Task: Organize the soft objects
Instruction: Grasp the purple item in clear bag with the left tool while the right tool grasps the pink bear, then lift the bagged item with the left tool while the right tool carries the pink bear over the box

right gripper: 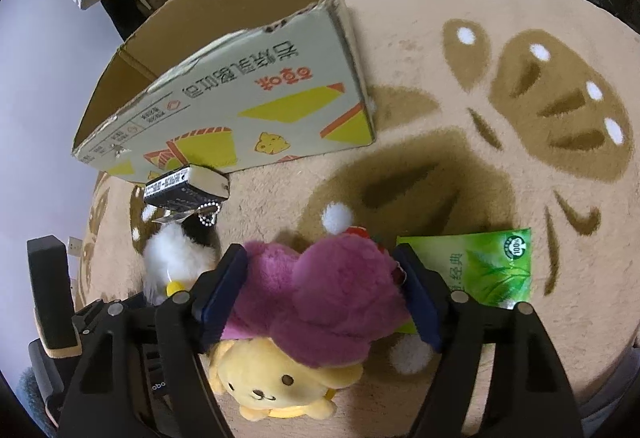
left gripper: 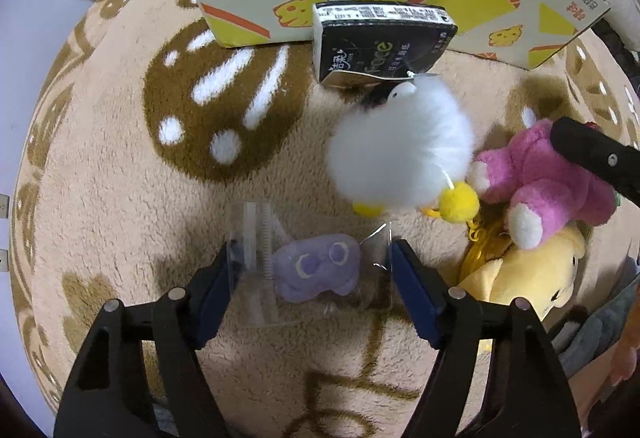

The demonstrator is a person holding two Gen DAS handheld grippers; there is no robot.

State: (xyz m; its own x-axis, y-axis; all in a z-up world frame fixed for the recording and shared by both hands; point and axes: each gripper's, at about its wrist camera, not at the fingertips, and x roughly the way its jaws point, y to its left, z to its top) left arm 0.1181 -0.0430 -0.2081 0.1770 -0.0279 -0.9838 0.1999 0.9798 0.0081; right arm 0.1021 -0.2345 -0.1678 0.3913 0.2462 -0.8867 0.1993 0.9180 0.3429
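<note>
My left gripper [left gripper: 312, 270] is open around a small purple plush in a clear plastic bag [left gripper: 316, 268] lying on the rug; the pads sit at the bag's edges. My right gripper [right gripper: 320, 278] is open astride a pink plush bear [right gripper: 320, 298], also seen in the left wrist view [left gripper: 540, 178], which lies on a yellow plush dog [right gripper: 276, 386]. A fluffy white plush with yellow pom-poms [left gripper: 400, 146] lies between them. An open cardboard box [right gripper: 224, 106] stands behind.
A black tissue pack [left gripper: 376, 42] leans against the box. A green tea-print tissue pack [right gripper: 488, 266] lies right of the pink bear. All rest on a beige round rug [left gripper: 160, 198] with brown patterns. Clothes and clutter surround the rug.
</note>
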